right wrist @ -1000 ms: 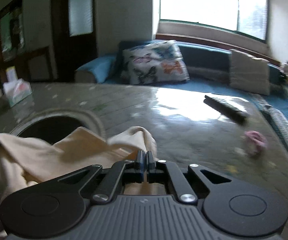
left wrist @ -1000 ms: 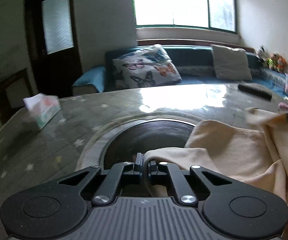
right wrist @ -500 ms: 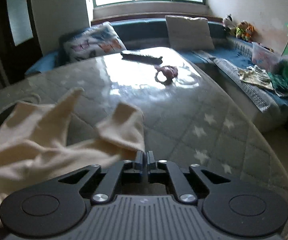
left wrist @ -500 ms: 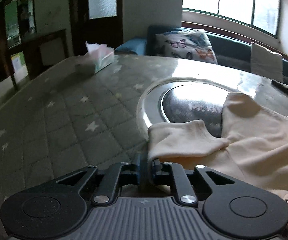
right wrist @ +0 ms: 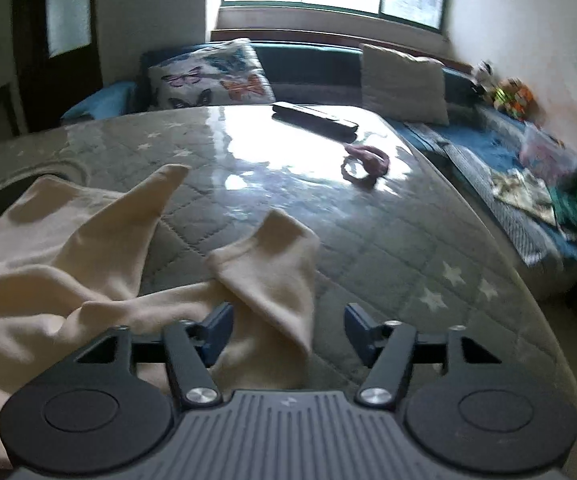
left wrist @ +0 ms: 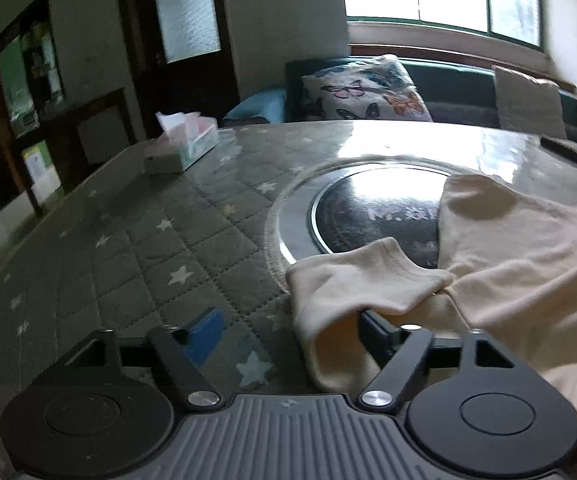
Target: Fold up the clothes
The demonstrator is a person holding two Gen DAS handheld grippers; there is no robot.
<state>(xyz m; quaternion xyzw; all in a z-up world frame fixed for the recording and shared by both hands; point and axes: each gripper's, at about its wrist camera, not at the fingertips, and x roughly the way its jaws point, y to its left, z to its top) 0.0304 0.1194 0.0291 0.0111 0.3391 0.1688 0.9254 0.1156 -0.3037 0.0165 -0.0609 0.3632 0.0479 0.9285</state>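
On the table [left wrist: 136,248] a tissue box [left wrist: 186,148] is standing near the far left edge, and pink and white tissues are sticking out of its top. Among the clutter on the sofa [right wrist: 536,184], at the right side of the right wrist view, there seems to be a clear container with pinkish things inside, but it is too blurred to tell more.

The cream garment [left wrist: 500,264] is lying spread on the table, partly over the dark round plate [left wrist: 372,212] that is set into the table top. One corner of it is lying folded over just in front of the left gripper [left wrist: 288,332]. In the right wrist view another flap of the cream garment [right wrist: 68,252] is lying between the fingers of the right gripper [right wrist: 286,330].

Both tongs are standing wide open now and are holding nothing. The cloth is only lying loose between the fingers; the right finger of the left gripper is partly hidden under a fold.

Half a second ago both tongs were closed tight on an edge of the garment; now they are releasing it, and the cloth is resting on the table by itself. A remote control [right wrist: 314,116] and a small pink thing [right wrist: 366,160] are lying on the far side of the table as before.
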